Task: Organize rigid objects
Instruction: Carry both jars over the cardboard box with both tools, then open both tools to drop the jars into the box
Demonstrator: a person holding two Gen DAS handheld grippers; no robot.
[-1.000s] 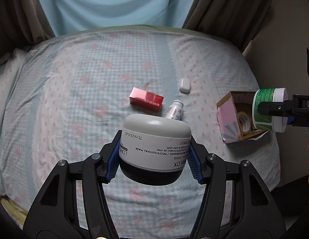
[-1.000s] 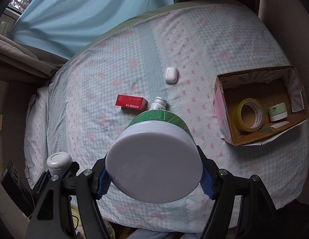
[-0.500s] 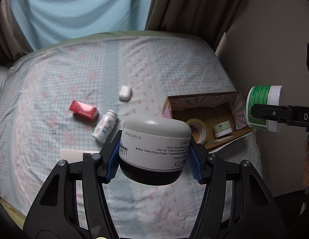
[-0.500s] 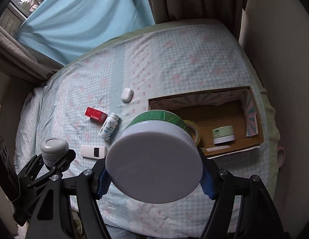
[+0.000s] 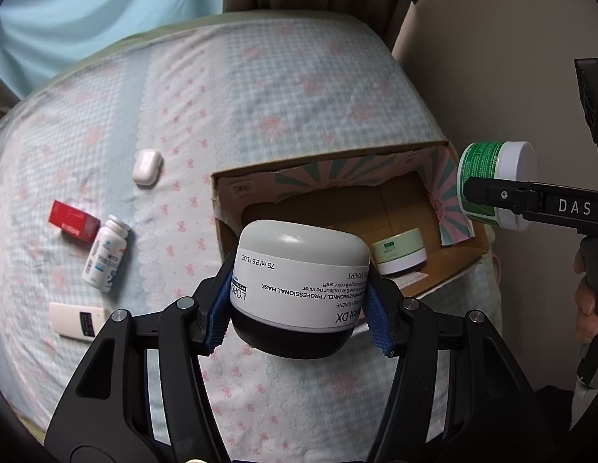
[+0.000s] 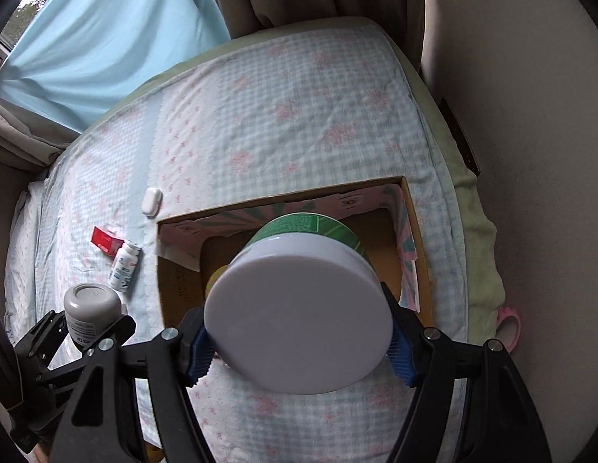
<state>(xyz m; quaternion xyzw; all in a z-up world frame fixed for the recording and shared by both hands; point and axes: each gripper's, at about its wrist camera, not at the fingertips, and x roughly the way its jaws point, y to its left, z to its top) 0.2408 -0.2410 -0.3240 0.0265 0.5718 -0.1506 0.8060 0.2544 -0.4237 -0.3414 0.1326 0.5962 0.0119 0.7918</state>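
The left gripper (image 5: 299, 318) pinches a grey-lidded mask jar (image 5: 299, 281) above the near edge of the cardboard box (image 5: 229, 208). The right gripper (image 6: 299, 341) clamps a green tub (image 6: 299, 308) over the box's open inside. A small green jar (image 5: 399, 256) sits within; a pill bottle (image 5: 105, 252) lies on the bedsheet (image 5: 260, 88).

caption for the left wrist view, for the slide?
Left tool grips a grey-lidded jar above the bed, near a cardboard box; right tool holds a green tub.
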